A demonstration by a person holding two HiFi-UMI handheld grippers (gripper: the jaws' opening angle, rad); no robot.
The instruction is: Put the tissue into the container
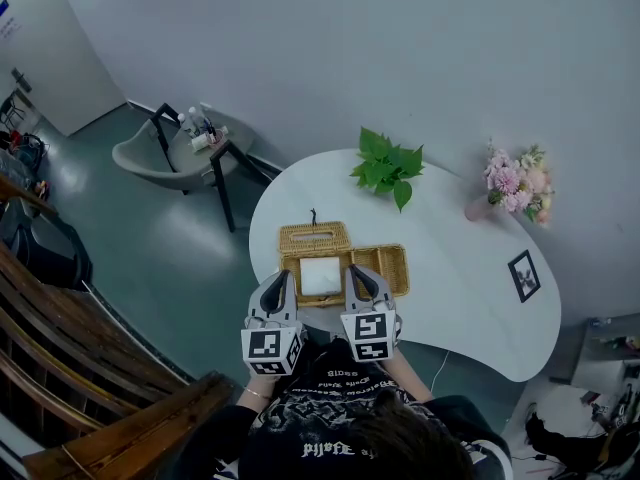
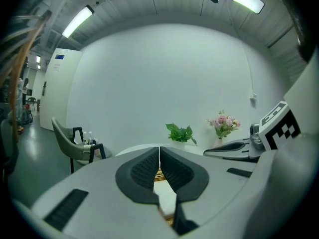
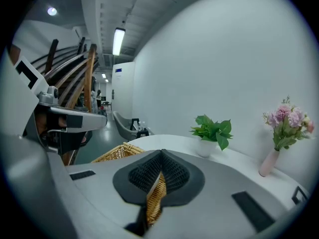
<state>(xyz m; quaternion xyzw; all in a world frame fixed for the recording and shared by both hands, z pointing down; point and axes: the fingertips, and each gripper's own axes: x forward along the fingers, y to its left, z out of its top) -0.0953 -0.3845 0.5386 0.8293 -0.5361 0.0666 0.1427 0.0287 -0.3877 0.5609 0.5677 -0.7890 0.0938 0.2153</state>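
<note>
A white tissue block (image 1: 320, 276) lies in the left half of a wicker basket (image 1: 392, 268) near the front edge of the round white table (image 1: 460, 288). A wicker lid (image 1: 313, 238) with a slot sits just behind it. My left gripper (image 1: 281, 280) hovers at the basket's left front corner, shut and holding nothing. My right gripper (image 1: 360, 274) hangs over the basket's front middle, also shut and empty. In the left gripper view the jaws (image 2: 159, 151) meet, with the tissue (image 2: 164, 190) showing below them. In the right gripper view the shut jaws (image 3: 160, 156) have wicker (image 3: 154, 203) behind them.
A potted green plant (image 1: 385, 168) stands at the table's back, a vase of pink flowers (image 1: 515, 183) at the back right, a small picture frame (image 1: 523, 275) on the right. A grey chair (image 1: 150, 153) and a side table with bottles (image 1: 205, 133) stand to the left. Wooden rails (image 1: 60, 368) run along the left.
</note>
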